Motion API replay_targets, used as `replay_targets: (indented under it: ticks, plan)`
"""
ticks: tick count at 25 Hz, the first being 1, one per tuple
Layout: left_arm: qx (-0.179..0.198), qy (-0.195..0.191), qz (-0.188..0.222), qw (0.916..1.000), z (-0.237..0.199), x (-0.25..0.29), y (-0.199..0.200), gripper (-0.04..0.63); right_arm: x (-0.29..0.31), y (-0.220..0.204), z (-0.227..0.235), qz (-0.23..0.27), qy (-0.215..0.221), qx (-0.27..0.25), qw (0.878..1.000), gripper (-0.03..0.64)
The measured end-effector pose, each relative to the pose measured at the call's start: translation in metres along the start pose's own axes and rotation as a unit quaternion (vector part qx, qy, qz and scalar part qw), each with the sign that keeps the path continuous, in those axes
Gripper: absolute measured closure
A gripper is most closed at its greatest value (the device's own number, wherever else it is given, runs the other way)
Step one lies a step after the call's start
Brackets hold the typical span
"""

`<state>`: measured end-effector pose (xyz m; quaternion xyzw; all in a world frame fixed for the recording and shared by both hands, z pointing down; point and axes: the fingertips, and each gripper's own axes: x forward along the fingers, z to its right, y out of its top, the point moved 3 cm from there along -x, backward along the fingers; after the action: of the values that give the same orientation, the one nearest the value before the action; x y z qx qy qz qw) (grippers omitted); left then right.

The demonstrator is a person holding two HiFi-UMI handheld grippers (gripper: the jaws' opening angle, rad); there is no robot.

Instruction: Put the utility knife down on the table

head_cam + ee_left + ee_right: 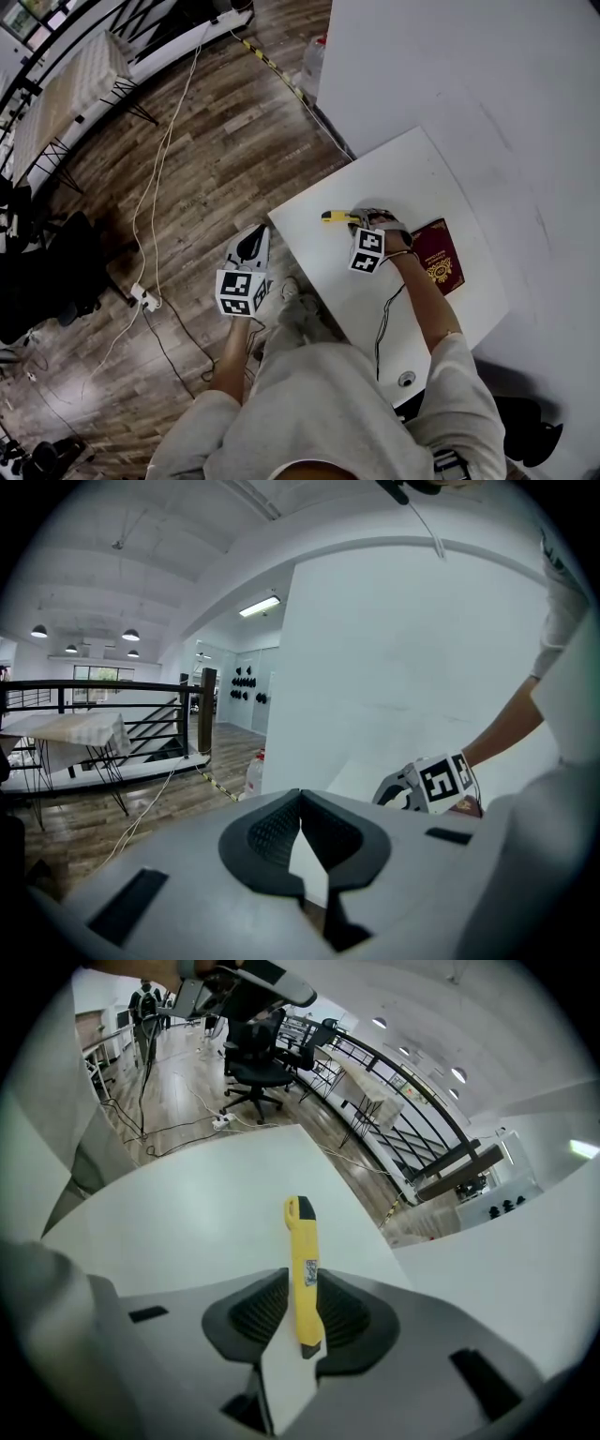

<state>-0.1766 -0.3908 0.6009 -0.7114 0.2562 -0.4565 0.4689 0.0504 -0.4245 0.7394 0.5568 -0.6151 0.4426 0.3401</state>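
A yellow utility knife [336, 217] with black ends sticks out to the left of my right gripper [361, 218] over the white table [375, 169]. In the right gripper view the knife [302, 1260] runs lengthwise between the jaws of my right gripper [300, 1283]. Both pad tips touch its sides and its far end reaches out over the tabletop [206, 1194]. My left gripper [251, 242] hangs off the table's left edge over the floor. Its jaws [300, 797] meet at the tips with nothing between them. The right gripper's marker cube [439, 782] shows in the left gripper view.
A burgundy passport booklet [441, 255] lies on the table right of my right gripper. A black cable [384, 323] trails across the near tabletop. Cords and a power strip [145, 298] lie on the wood floor at left. Office chairs [258, 1068] stand beyond the table.
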Motion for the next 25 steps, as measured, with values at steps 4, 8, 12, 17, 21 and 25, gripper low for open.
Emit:
replay_targets:
  ticks: [4, 8, 12, 17, 21, 25]
  plan:
    - [0.004, -0.002, 0.002, 1.0, 0.008, -0.005, 0.001, 0.588, -0.01, -0.003, -0.006, 0.005, -0.012, 0.012, 1.0, 0.565]
    - [0.01, -0.005, 0.007, 0.9999, 0.016, -0.01, 0.004, 0.588, -0.022, -0.002, -0.014, 0.024, -0.017, 0.045, 0.999, 0.596]
    - [0.016, -0.007, 0.011, 0.9998, 0.025, -0.016, 0.008, 0.588, -0.038, 0.0, -0.015, 0.04, -0.033, 0.077, 0.996, 0.617]
    - [0.023, -0.01, 0.018, 0.9995, 0.039, -0.021, 0.011, 0.588, -0.055, -0.001, -0.02, 0.075, -0.032, 0.157, 0.984, 0.618]
    - [0.027, -0.011, 0.024, 0.9993, 0.046, -0.024, 0.015, 0.588, -0.071, -0.002, -0.017, 0.106, -0.039, 0.224, 0.968, 0.618]
    - [0.03, -0.01, 0.03, 0.999, 0.049, -0.029, 0.02, 0.588, -0.091, 0.001, -0.009, 0.147, -0.053, 0.294, 0.943, 0.618]
